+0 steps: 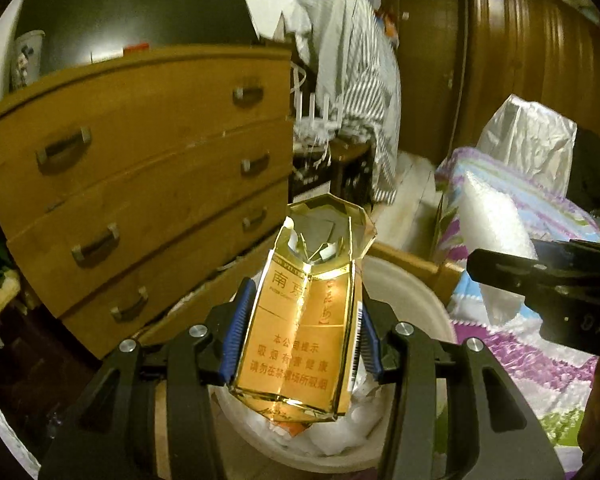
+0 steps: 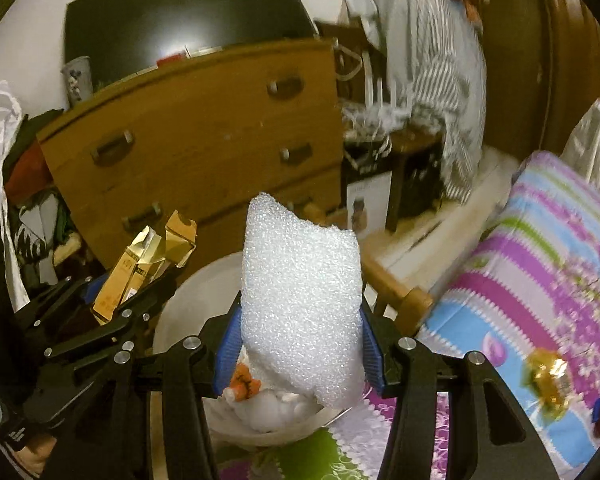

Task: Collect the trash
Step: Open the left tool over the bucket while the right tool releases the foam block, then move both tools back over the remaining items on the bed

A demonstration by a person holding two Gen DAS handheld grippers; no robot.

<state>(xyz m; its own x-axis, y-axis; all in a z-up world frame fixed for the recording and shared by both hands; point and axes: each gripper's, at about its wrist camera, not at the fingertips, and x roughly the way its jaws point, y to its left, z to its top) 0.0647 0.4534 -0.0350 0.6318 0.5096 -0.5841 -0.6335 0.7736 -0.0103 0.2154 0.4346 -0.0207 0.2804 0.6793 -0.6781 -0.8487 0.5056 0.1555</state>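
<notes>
The left gripper (image 1: 300, 332) clamped a gold cigarette box (image 1: 300, 320) above the white bin (image 1: 412, 300); the right gripper (image 2: 298, 344) squeezed a foam sheet (image 2: 300, 300) beside it.

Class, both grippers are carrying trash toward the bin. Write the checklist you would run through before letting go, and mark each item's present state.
1. Left gripper jaws clamp the gold cigarette pack: ok.
2. Right gripper jaws clamp the white foam piece: ok.
3. Pack is above the white bin: ok.
4. Foam is fully over the bin: cannot tell.
5. Room left in the bin: cannot tell; white trash already fills it.
</notes>
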